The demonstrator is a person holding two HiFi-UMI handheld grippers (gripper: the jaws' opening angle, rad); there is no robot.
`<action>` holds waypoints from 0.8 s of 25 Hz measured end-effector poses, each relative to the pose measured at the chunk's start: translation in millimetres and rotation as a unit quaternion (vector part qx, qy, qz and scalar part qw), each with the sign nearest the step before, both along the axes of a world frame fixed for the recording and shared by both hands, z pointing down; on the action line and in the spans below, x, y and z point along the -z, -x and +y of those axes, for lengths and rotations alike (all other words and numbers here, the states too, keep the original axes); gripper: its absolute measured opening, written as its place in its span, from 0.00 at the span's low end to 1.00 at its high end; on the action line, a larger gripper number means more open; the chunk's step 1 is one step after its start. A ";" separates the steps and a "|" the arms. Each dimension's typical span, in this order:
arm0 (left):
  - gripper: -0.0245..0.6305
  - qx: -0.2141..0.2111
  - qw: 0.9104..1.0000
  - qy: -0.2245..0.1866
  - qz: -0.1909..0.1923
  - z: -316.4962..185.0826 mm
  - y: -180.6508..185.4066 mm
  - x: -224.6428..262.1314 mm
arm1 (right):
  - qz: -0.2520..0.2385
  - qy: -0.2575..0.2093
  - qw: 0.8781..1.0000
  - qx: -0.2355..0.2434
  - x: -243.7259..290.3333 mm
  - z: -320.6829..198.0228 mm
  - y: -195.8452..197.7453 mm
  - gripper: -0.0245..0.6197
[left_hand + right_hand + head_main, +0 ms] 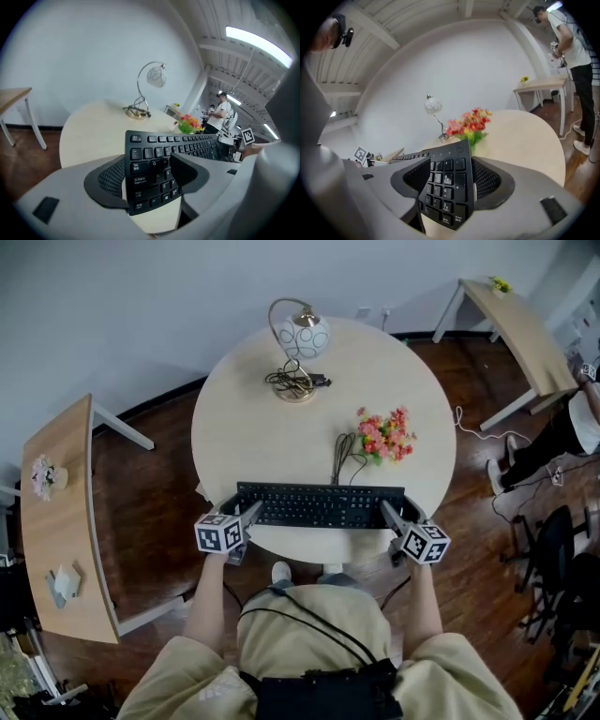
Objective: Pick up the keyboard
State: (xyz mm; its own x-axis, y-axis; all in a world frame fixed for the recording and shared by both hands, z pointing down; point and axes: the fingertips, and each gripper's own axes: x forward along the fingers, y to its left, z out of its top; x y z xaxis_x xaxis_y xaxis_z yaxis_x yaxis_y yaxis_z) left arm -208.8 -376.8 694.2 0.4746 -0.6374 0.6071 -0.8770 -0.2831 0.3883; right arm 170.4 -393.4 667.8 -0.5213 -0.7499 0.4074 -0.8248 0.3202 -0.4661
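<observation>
The black keyboard (321, 505) lies across the near part of the round tabletop (281, 442), close to its front edge and parallel to the person's body. The left claw (251, 513) is clenched on the keyboard's left end: in the left gripper view one jaw sits on the keys and the other is behind the edge of the board, with the end of the keyboard held between them. The right claw (386, 512) is clenched in the same way on the right end, where the number pad stands between its two jaws. I cannot tell if the keyboard is raised from the tabletop or rests on it. The keyboard's dark cable (343, 454) runs from its back edge toward a bunch of pink and red flowers (384, 435), which is just behind the keyboard on the right. A desk lamp (298, 348) with a round shade stands well apart, at the far side of the tabletop. Two long wooden tables (56, 512) stand at the left and at the upper right of the room.
</observation>
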 end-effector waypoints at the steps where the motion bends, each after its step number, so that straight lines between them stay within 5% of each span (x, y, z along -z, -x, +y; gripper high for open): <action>1: 0.48 0.006 1.000 -0.030 -0.005 -11.2 2.0 20.2 | 0.000 -0.028 1.000 -0.003 22.8 -10.0 1.3 0.48; 7: 0.48 0.034 0.980 -0.197 -0.016 -60.4 12.8 150.4 | 0.002 -0.173 0.985 -0.019 149.1 -51.8 5.9 0.48; 13: 0.48 0.052 0.938 -0.340 -0.044 -63.1 22.3 267.5 | 0.028 -0.291 0.956 -0.016 254.5 -55.3 11.8 0.48; 16: 0.48 0.062 0.919 -0.384 -0.059 -55.1 23.3 300.9 | 0.030 -0.340 0.940 -0.024 294.1 -47.7 12.4 0.48; 20: 0.48 0.075 0.909 -0.407 -0.053 -36.7 25.3 319.4 | 0.031 -0.378 0.925 -0.026 323.6 -31.4 13.9 0.48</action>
